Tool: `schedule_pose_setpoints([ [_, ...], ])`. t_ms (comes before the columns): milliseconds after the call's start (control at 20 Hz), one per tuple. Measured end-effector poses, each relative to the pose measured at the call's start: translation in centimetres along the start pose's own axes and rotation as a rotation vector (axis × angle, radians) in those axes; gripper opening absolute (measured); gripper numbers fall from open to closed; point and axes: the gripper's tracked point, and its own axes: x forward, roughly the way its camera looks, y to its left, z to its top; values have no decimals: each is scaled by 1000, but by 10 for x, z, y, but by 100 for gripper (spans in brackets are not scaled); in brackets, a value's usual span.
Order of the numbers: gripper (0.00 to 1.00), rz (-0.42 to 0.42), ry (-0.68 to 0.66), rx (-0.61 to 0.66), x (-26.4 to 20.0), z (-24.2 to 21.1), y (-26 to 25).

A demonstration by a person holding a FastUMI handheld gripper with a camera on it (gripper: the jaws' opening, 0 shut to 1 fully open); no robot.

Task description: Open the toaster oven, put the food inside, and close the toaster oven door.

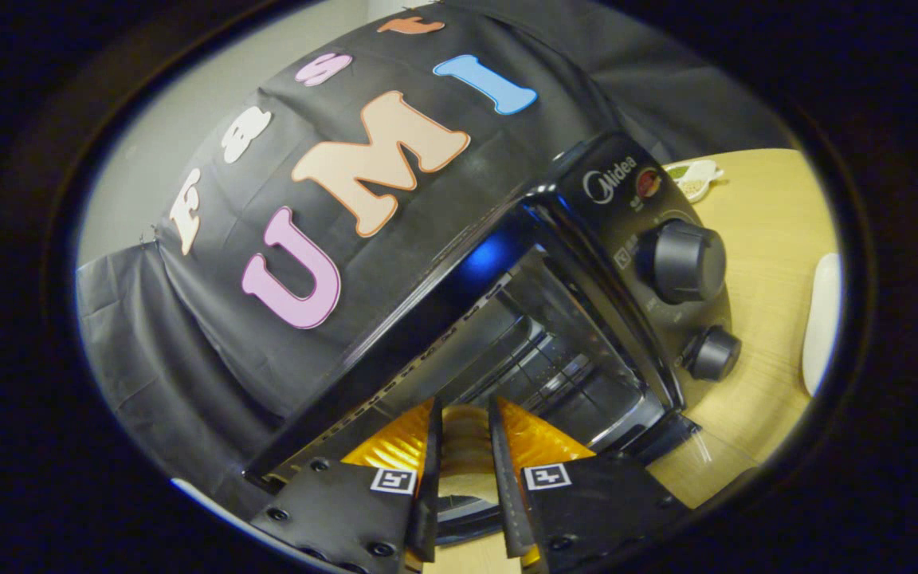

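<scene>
The gripper (465, 422) clasps a piece of pale golden food, apparently bread (463, 446), its two black fingers (432, 470) pressing on either side of it. The food sits between the fingers, right at the mouth of the toaster oven (555, 319).

The toaster oven is black and stands on a light wooden tabletop (762, 263); the whole scene appears tilted. Its door is open, so the chamber shows just ahead of the fingertips, with the wire rack (539, 371) and shiny inner walls beyond the food. The lowered door (467, 510) lies under the fingers and the food. On the oven's control panel are two round black knobs, a larger upper knob (682, 261) and a smaller lower knob (714, 353).

Beyond the oven, on the tabletop, rests a small white dish (694, 177) with something greenish in it. A white rounded object (821, 319) lies on the tabletop well apart from the oven, past the knobs.
</scene>
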Motion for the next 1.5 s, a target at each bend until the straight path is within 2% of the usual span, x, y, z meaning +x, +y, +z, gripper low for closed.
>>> schedule_pose_setpoints([
  [50, 32, -2, -7, -7, 2, 0, 0],
  [250, 51, 5, -10, -73, 1, -10, -1],
  [650, 88, 25, -7, -167, -32, -4, 3],
  [1050, 88, 73, -6, -254, -96, 15, 7],
  [1300, 88, 90, 37, -400, -143, -2, -1],
  [1500, 93, 99, 67, -549, -179, -29, -8],
])
